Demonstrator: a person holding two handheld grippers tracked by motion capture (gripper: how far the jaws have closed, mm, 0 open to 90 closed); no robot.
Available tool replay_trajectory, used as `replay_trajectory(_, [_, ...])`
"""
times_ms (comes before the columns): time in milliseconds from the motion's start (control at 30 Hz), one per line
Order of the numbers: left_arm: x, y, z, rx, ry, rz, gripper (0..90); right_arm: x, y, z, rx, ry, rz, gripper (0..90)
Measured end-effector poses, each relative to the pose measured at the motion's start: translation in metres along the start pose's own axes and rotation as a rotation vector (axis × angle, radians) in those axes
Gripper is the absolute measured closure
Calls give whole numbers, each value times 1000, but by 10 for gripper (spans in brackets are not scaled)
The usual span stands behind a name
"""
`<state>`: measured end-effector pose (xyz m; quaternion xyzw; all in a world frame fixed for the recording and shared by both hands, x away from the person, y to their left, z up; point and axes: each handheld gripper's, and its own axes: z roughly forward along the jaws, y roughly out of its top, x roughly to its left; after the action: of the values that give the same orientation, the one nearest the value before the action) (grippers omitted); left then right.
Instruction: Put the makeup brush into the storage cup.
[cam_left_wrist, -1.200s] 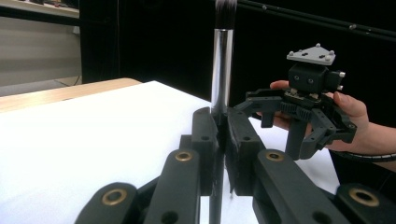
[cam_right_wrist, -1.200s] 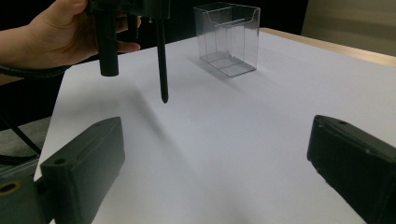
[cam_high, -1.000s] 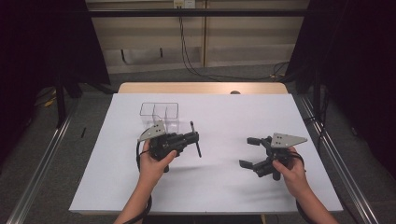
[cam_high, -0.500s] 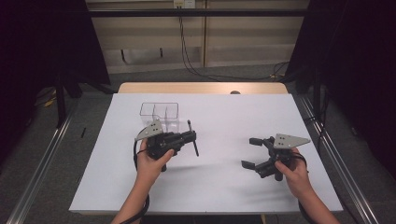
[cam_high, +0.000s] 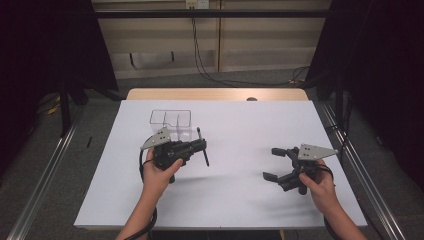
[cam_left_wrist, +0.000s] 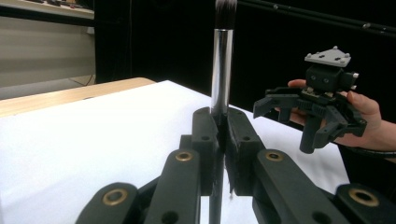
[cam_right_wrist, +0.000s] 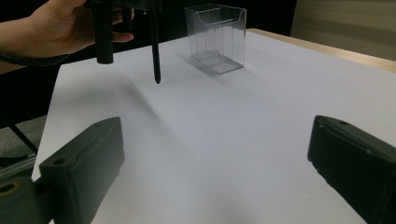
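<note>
A makeup brush (cam_high: 206, 159) with a black handle and a silver ferrule (cam_left_wrist: 220, 65) is clamped between the jaws of my left gripper (cam_high: 204, 145). The brush stands roughly upright above the white table (cam_high: 240, 200), bristles up and its tapered handle tip (cam_right_wrist: 156, 77) pointing down. In the left gripper view my left gripper (cam_left_wrist: 223, 126) is shut on the brush stem. A clear plastic compartment box (cam_high: 171, 122) stands just behind the left hand, apart from the brush. My right gripper (cam_high: 271, 162) hovers at the right of the table, open, with nothing between its jaws (cam_right_wrist: 219, 163).
The clear box (cam_right_wrist: 216, 37) shows empty. A wooden strip (cam_high: 215, 94) borders the table's far edge, and metal rails (cam_high: 365, 180) run along both sides. In the left gripper view the right gripper (cam_left_wrist: 308, 116) is held up in a hand across the table.
The left hand has drifted slightly to the left with the brush still clamped. The right gripper has stayed nearly in place, still open.
</note>
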<state>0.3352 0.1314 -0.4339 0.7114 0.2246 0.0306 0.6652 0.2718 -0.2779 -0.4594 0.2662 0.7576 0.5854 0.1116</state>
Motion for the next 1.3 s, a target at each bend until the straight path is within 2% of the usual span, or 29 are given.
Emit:
replay_trajectory(800, [7,2,-8,17,31,5,834,-2,-6,-15,1,-21,0,36])
replay_trajectory(1300, [14,7,-15,21,60,7,834,-3,-12,-20,-22,-31,15,36])
